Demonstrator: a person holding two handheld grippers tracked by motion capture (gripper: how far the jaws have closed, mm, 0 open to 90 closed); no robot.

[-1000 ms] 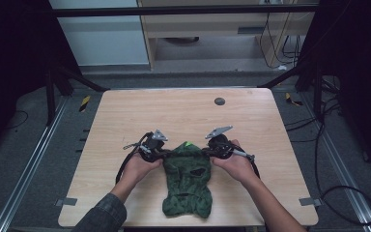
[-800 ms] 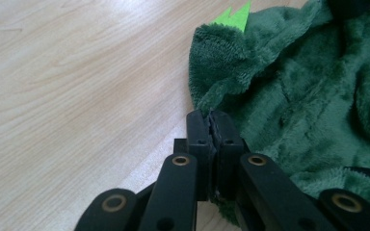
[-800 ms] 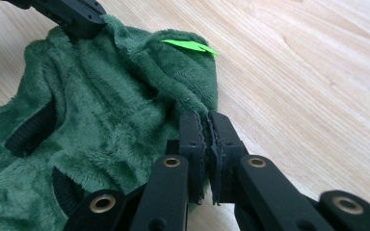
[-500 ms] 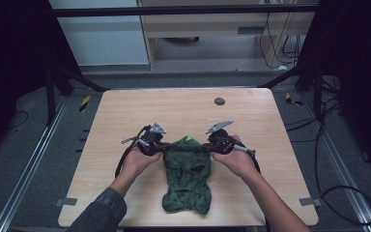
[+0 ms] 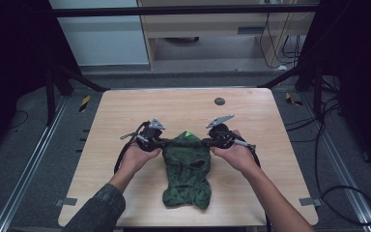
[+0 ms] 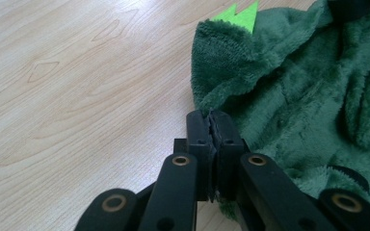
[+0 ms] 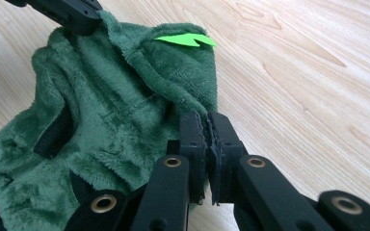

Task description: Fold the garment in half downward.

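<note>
A dark green fleece garment [image 5: 187, 169] with black cuffs and a bright green spike [image 5: 188, 134] at its hood lies lengthwise on the wooden table [image 5: 125, 111]. My left gripper [image 5: 166, 143] is shut on the garment's upper left edge, and the jaws pinch the fleece [image 6: 289, 96] in the left gripper view [image 6: 211, 118]. On the upper right edge my right gripper [image 5: 205, 141] is shut too, its jaws clamping the fabric [image 7: 111, 110] just below the hood in the right gripper view [image 7: 206, 120]. The top edge is held up between the two grippers.
A small dark round disc [image 5: 219, 101] sits near the table's far edge. Cables trail from both grippers over the table toward the near edge. Dark frame posts and floor cables [image 5: 348, 193] surround the table.
Both grippers have moved a little farther from the person, drawing the garment's top edge up the table. Both stayed shut on the fabric.
</note>
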